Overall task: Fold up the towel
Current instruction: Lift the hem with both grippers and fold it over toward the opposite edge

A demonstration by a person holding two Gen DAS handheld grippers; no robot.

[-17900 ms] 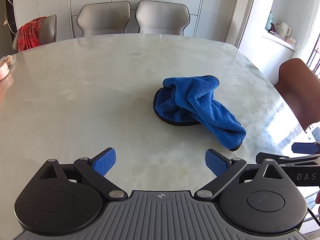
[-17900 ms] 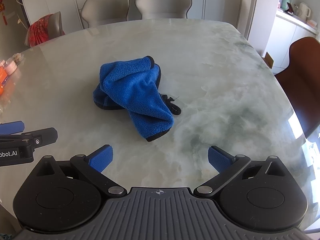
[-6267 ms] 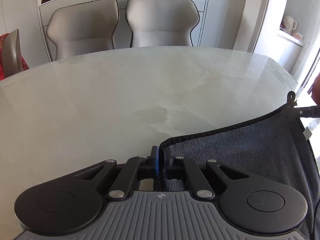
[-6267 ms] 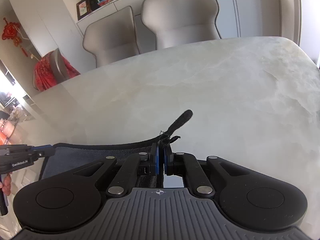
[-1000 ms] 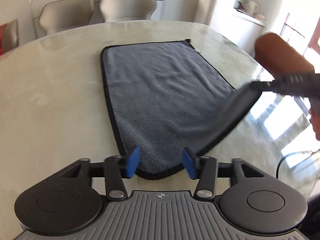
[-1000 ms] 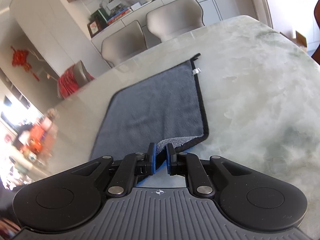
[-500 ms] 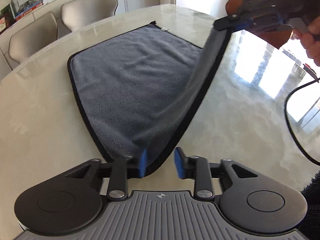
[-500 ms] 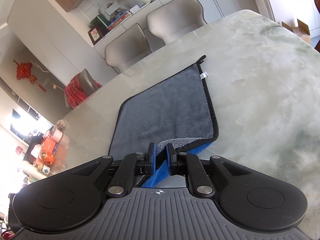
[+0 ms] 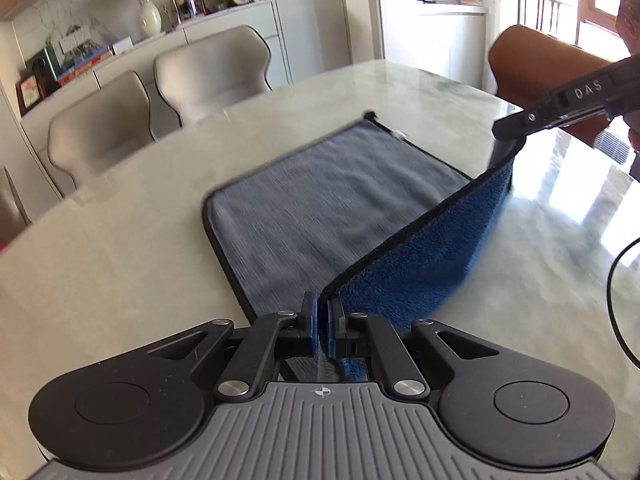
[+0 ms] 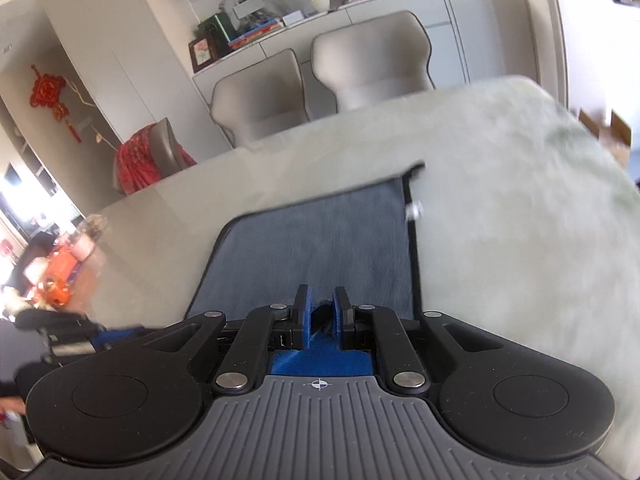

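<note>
both tongs pinch the towel (image 9: 320,216) near edge, the left gripper (image 9: 323,330) freshly closed, the right gripper (image 10: 322,312) clamped; bare table (image 9: 100,256) lies all around.

Each camera rides close behind its tool, looking down across the counter (image 9: 120,240); both views share the towel (image 9: 320,200) and chairs (image 9: 212,76)

Table (image 9: 120,240) bare left of and beyond towel (image 9: 320,208); lifted near edge spans between both tongs; chairs (image 9: 212,72) line far side.
</note>
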